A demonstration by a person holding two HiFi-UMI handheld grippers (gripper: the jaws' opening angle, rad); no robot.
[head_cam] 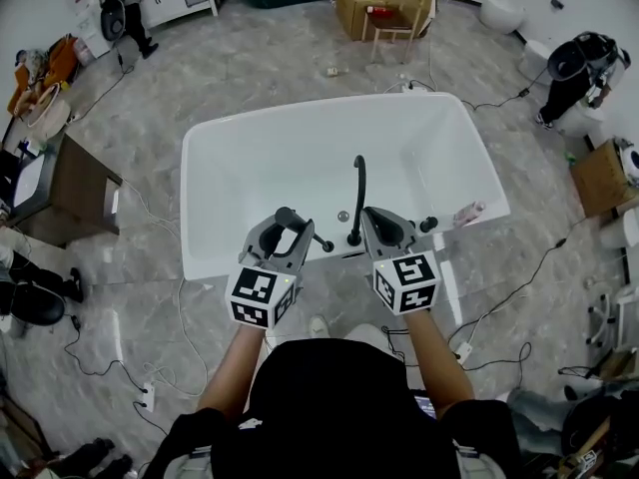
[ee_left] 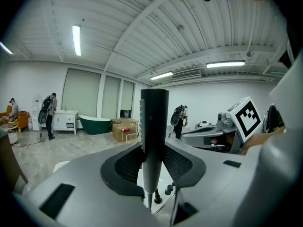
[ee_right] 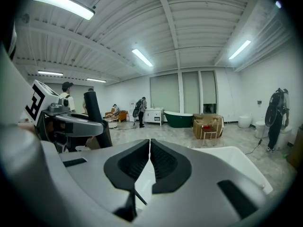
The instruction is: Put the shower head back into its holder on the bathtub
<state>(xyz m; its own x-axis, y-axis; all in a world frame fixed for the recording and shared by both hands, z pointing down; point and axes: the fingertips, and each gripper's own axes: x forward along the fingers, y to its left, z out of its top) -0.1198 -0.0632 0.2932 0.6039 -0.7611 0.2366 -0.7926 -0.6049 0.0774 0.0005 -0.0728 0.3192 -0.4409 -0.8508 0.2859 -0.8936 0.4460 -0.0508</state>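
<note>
So the left tool (ee_left: 152, 151) was clamped on the black shower head (ee_left: 154, 119), which stood pretty much upright between its pads. It was up over the near rim of the white bathtub (head_cam: 240, 158), just left of the black faucet (head_cam: 358, 190). The right tool (ee_right: 148, 150) was pressed together with nothing in it, just right of that faucet.

Bathtub (head_cam: 300, 116) glossy white, smooth; shower head (ee_left: 154, 126) matt blk; floor (head_cam: 250, 58) polished marble-look.
</note>
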